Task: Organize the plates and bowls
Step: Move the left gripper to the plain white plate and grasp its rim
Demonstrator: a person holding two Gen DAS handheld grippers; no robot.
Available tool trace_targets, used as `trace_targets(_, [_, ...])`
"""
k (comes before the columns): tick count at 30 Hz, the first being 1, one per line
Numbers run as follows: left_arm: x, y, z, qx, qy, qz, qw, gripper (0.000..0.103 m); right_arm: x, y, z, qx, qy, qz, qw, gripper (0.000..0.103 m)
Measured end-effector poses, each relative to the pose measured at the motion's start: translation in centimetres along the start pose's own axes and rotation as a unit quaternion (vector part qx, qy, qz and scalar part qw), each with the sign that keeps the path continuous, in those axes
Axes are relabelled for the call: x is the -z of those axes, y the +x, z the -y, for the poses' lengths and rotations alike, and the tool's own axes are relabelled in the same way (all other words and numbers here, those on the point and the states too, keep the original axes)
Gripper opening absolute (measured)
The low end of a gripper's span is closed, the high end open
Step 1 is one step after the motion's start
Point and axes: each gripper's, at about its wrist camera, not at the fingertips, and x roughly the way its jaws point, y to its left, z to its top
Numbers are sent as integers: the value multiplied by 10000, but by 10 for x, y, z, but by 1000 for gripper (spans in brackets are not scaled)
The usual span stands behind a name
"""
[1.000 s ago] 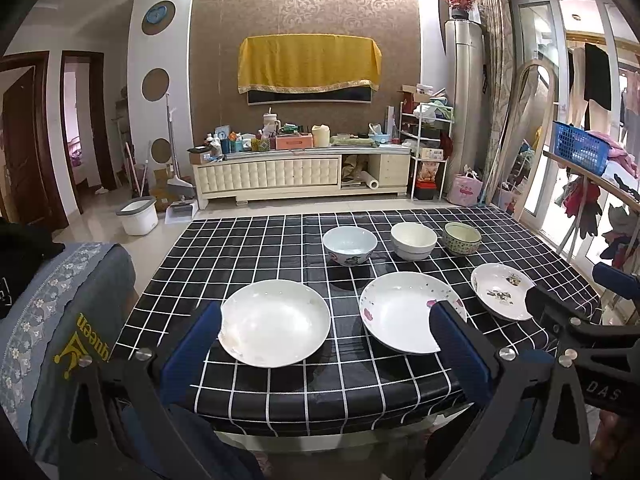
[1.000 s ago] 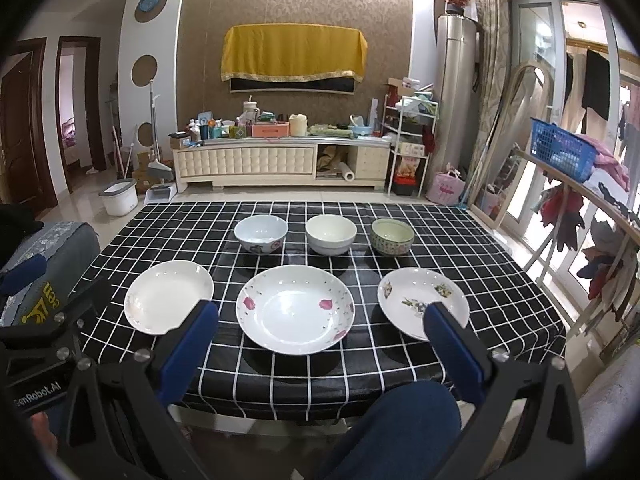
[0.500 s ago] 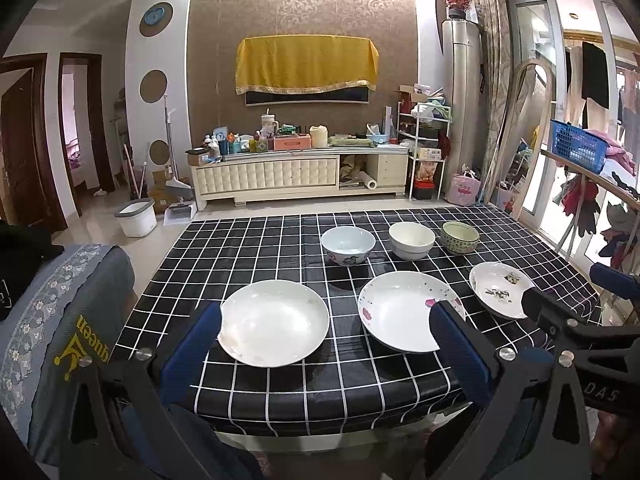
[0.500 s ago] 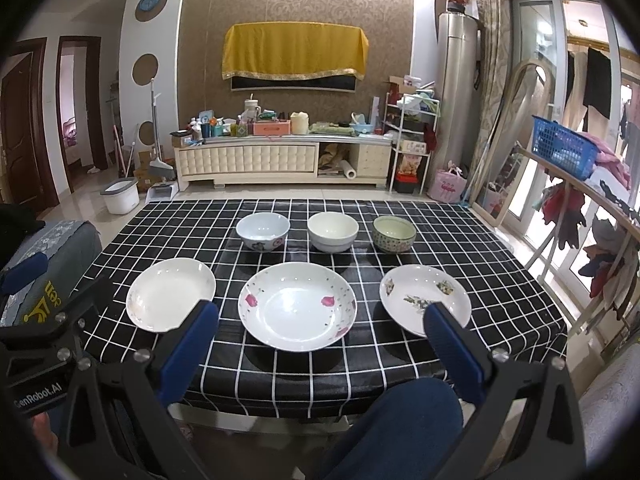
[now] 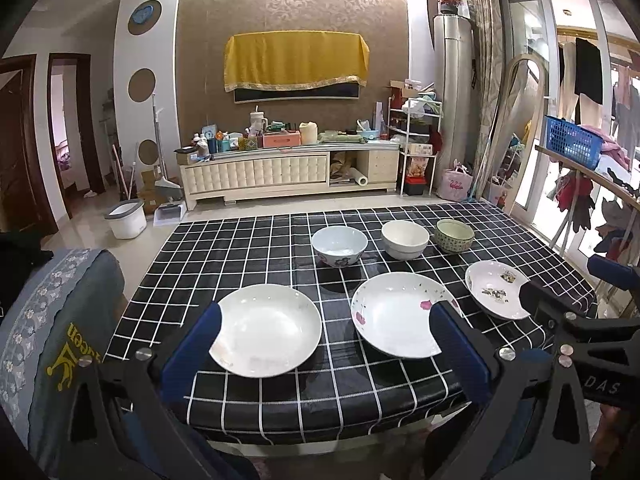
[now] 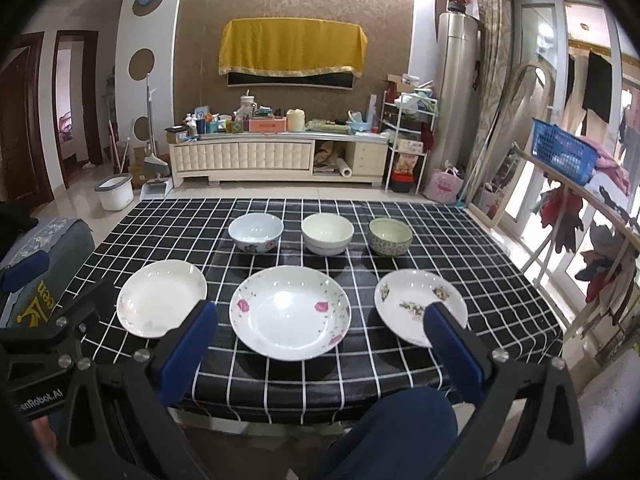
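Three plates lie in a front row on the black checked table (image 6: 472, 248): a plain white plate (image 6: 162, 298) (image 5: 266, 330), a large rose-patterned plate (image 6: 290, 312) (image 5: 398, 314) and a small flowered plate (image 6: 418, 304) (image 5: 494, 288). Behind them stand a pale blue bowl (image 6: 256, 233) (image 5: 339, 246), a white bowl (image 6: 327, 234) (image 5: 405, 239) and a green bowl (image 6: 390, 237) (image 5: 454, 236). My left gripper (image 5: 324, 344) is open and empty near the front edge, before the white plate. My right gripper (image 6: 320, 340) is open and empty, before the large plate.
A grey cushioned chair (image 5: 52, 332) stands left of the table. A railing with hanging clothes and a blue basket (image 6: 564, 152) runs along the right. A person's knee (image 6: 396, 428) shows below the front edge. A cluttered TV cabinet (image 6: 276, 156) stands far behind.
Both grippers have crept slightly forward towards the table, so the dishes look a little nearer. The dishes have not moved.
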Motion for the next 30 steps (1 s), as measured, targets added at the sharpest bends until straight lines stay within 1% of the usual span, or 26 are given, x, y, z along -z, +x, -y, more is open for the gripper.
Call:
trace_targets(6, [-19,12,-12,-6,-59,55,10000,103,-20,11,-10,-109,-153,149,9997,103])
trace_targets(10, [-34,23,-27,-37,-118,63,9999,103,-40,27,-22,-270,-283,165,9991,103])
trace_targets(13, [-46,35,-42,-131,-173,16,9998,103,-51,39,-35,-209,-379,196,9989,103])
trace_targets(14, [-49,38,-47,-178,-191,-6,9997,103,-56,44,-39,-296,-368,186,9987,103])
trace_targets(17, [-55,51,-67,-400,-314,-78,9987,103,-66,66,-50,-653,-278,-5,9975,103])
trace_targets(18, [-56,56,-78,-535,-395,-88,9977,103,-69,75,-57,-687,-330,-72,9971,103])
trace_targets(21, [-57,71,-104,-708,-549,-187,9958,103,-75,98,-76,-696,-640,-140,9954,103])
trace_targets(23, [-56,82,-120,-822,-667,-280,9940,103,-78,119,-89,-853,-786,-359,9926,103])
trace_targets(24, [-55,89,-130,-858,-740,-377,9928,103,-79,129,-94,-954,-805,-496,9909,103])
trace_targets(26, [-50,105,-147,-814,-880,-598,9910,103,-78,147,-102,-1167,-819,-759,9869,103])
trace_targets(28, [-41,122,-164,-758,-1034,-878,9879,103,-74,162,-113,-1282,-888,-963,9831,103])
trace_targets(30, [-32,139,-176,-779,-1120,-1123,9843,103,-68,176,-127,-1428,-1009,-1197,9773,103])
